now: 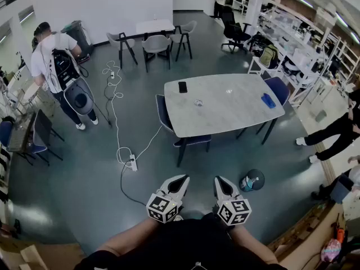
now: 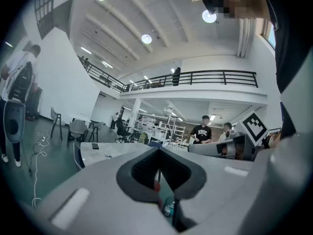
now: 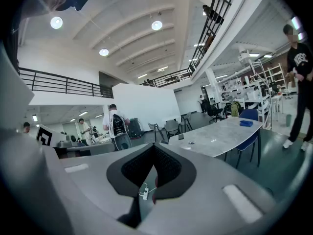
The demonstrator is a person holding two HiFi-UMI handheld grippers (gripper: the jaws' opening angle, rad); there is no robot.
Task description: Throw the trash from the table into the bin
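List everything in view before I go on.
table: 1, grey, centre
trash bits: 2, clear, mid-table
phone: 1, black, table's left end
pouch: 1, blue, table's right end
chairs: 3, blue, around table
bin: 1, dark, floor beside right gripper
bottle: 1, clear, in bin
power strip: 1, white, floor left of table
people: at least 2, left and right edges
left gripper: 1, grey, shut, empty
right gripper: 1, grey, shut, empty
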